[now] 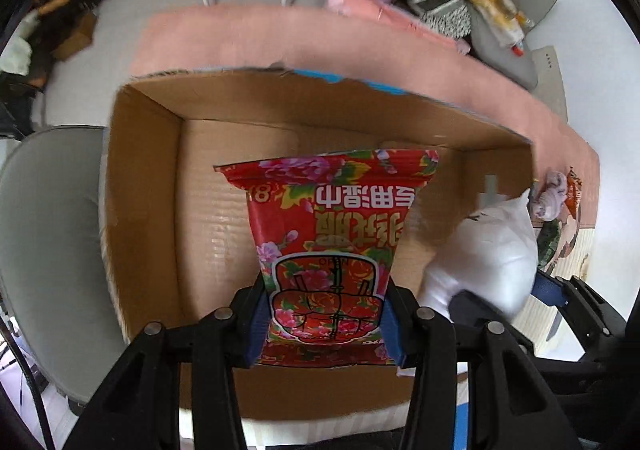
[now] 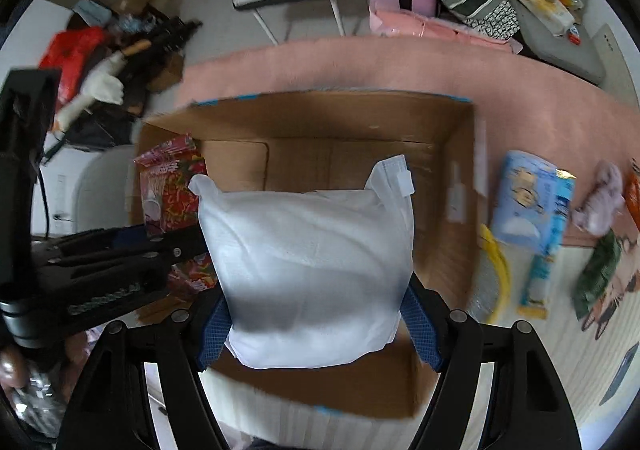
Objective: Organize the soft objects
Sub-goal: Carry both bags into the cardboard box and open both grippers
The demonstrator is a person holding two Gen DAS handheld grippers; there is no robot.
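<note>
Both loads hang over the cardboard box [image 1: 144, 185], apparently unreleased: the left gripper [image 1: 324, 324] pinches a red floral tissue pack [image 1: 332, 234], and the right gripper [image 2: 316, 330] clamps a white padded bundle [image 2: 308, 262]. A blue tissue pack [image 2: 532, 217] and a lilac cloth [image 2: 600, 197] wait at three o'clock.

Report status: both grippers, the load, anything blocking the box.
Left gripper shut on red floral packet, over cardboard box. Right gripper shut on white padded bag, also over box. Nothing blocking the box floor.
</note>
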